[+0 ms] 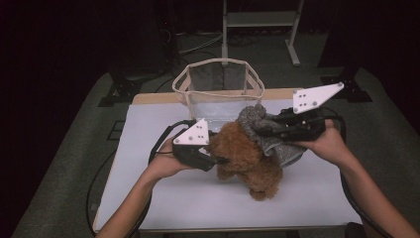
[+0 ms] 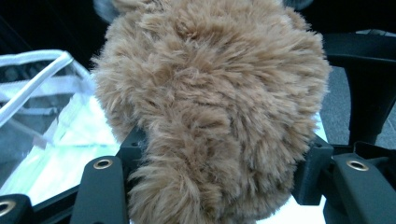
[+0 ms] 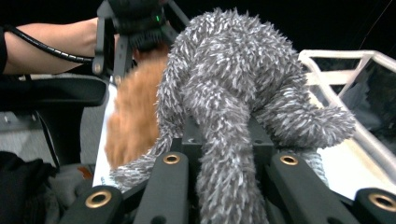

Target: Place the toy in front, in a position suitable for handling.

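Note:
A brown fluffy plush toy hangs just above the white table, its feet near the surface. My left gripper comes from the left and is shut on its side; in the left gripper view the fur bulges between both jaws of the gripper. A grey shaggy cloth lies over the toy's upper right. My right gripper is shut on it from the right. In the right gripper view the cloth drapes over the gripper, with the brown toy behind.
A see-through basket with a white-trimmed rim stands open at the table's far edge, just behind the toy; its rim is close to my right gripper. Behind the table stands a white metal stand. Black cables trail from both grippers.

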